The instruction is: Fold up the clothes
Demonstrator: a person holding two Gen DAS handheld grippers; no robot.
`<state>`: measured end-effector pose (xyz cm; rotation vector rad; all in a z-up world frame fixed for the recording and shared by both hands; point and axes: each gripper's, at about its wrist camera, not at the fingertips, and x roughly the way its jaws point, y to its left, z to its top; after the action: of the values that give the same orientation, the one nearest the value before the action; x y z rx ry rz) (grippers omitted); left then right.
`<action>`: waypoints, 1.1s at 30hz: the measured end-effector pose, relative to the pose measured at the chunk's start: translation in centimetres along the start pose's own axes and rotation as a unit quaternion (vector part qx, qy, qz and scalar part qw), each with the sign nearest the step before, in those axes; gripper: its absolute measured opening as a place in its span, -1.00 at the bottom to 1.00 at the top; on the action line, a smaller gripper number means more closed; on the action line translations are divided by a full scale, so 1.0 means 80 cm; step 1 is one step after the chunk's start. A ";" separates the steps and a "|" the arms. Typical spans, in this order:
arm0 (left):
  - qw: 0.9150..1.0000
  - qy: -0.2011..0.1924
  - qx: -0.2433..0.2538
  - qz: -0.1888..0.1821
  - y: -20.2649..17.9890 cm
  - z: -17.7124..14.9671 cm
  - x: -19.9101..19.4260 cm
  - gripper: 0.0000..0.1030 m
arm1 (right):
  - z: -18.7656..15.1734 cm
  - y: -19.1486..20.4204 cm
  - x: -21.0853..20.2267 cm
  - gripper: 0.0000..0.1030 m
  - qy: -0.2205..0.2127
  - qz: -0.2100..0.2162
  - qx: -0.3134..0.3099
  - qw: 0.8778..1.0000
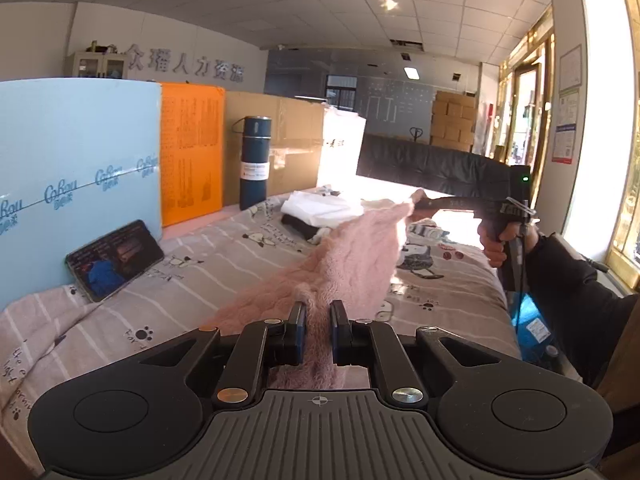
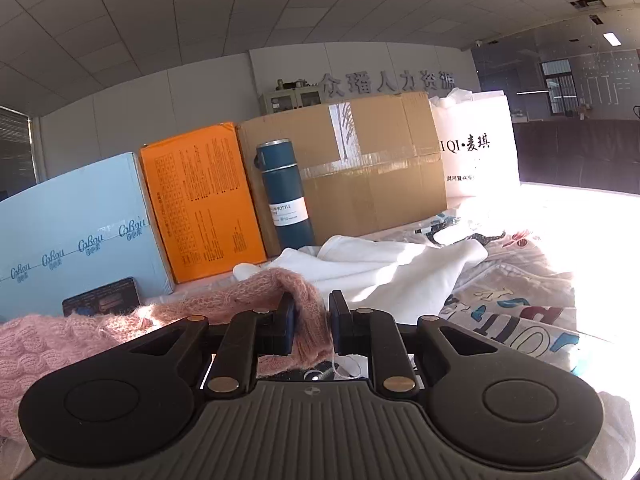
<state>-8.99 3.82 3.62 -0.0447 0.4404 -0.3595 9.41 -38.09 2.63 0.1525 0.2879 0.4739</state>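
Observation:
A pink knitted garment [image 1: 352, 248] hangs stretched above the printed bedsheet [image 1: 208, 256]. My left gripper [image 1: 319, 308] is shut on its near edge, pink knit bunched between the blue pads. In the left wrist view, my right gripper [image 1: 420, 200] pinches the garment's far corner, held by a hand in a black sleeve [image 1: 568, 280]. From the right wrist view, the right gripper [image 2: 312, 300] is shut on a fold of pink knit [image 2: 296, 284], and the rest of the garment trails off to the left [image 2: 52, 344].
White folded clothes [image 1: 320, 208] and a dark item lie mid-bed; in the right wrist view white cloth [image 2: 392, 268] lies just ahead. A phone [image 1: 114, 258] leans on a light blue box [image 1: 76, 168]. An orange box [image 1: 192, 152], blue bottle [image 1: 254, 160], cardboard box [image 1: 288, 140] and white bag [image 1: 342, 148] line the back.

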 end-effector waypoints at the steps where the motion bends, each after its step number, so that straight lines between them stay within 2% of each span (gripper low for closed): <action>1: 1.000 0.008 -0.011 0.008 0.012 0.000 0.007 -0.78 | 0.005 0.004 0.003 -0.69 0.004 -0.001 -0.013 1.000; 5: 0.996 0.044 -0.042 0.061 0.057 0.000 0.046 -0.78 | 0.024 0.021 0.038 -0.69 0.056 -0.005 -0.074 0.996; 8: 0.993 0.060 -0.049 0.088 0.076 -0.005 0.065 -0.77 | 0.031 0.038 0.084 -0.69 0.117 -0.010 -0.133 0.984; 10: 0.991 0.066 -0.059 0.098 0.084 -0.010 0.071 -0.66 | 0.033 0.044 0.114 -0.69 0.148 -0.011 -0.150 0.978; 12: 0.990 0.068 -0.059 0.104 0.085 -0.013 0.070 -0.61 | 0.033 0.044 0.143 -0.58 0.177 -0.012 -0.151 0.972; 14: 0.990 0.065 -0.057 0.110 0.085 -0.015 0.064 -0.47 | 0.030 0.044 0.166 -0.16 0.194 -0.026 -0.152 0.969; 15: 0.990 0.058 -0.055 0.120 0.083 -0.013 0.058 -0.23 | 0.028 0.043 0.173 -0.11 0.196 -0.033 -0.150 0.969; 16: 0.989 0.044 -0.057 0.131 0.082 -0.011 0.049 0.02 | 0.027 0.040 0.174 -0.08 0.190 -0.035 -0.137 0.972; 18: 0.987 0.014 -0.063 0.147 0.079 -0.006 0.030 0.20 | 0.028 0.031 0.167 0.05 0.165 -0.034 -0.092 0.981; 20: 0.985 -0.012 -0.073 0.158 0.076 -0.003 0.006 0.28 | 0.034 0.020 0.147 0.37 0.126 -0.041 -0.021 0.991; 22: 0.980 -0.032 -0.087 0.175 0.070 -0.005 -0.020 0.48 | 0.036 0.015 0.120 0.39 0.102 -0.047 0.041 0.993; 23: 0.978 -0.040 -0.095 0.181 0.067 -0.009 -0.032 0.49 | 0.035 0.013 0.107 0.45 0.097 -0.048 0.066 0.992; 24: 0.976 -0.047 -0.104 0.187 0.064 -0.013 -0.044 0.51 | 0.034 0.011 0.095 0.47 0.098 -0.047 0.093 0.990; 26: 0.975 -0.048 -0.118 0.182 0.057 -0.027 -0.061 0.55 | 0.028 0.005 0.082 0.53 0.128 -0.027 0.151 0.980; 30: 0.975 -0.024 -0.134 0.175 0.045 -0.059 -0.073 0.58 | 0.007 -0.011 0.093 0.53 0.185 0.000 0.259 0.948; 33: 0.973 -0.002 -0.137 0.188 0.041 -0.079 -0.071 0.58 | -0.010 -0.015 0.110 0.53 0.188 -0.006 0.307 0.933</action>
<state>-15.38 9.12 -0.12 -0.2279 0.4807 0.0764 17.17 -34.99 -0.48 0.6739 0.8118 0.3867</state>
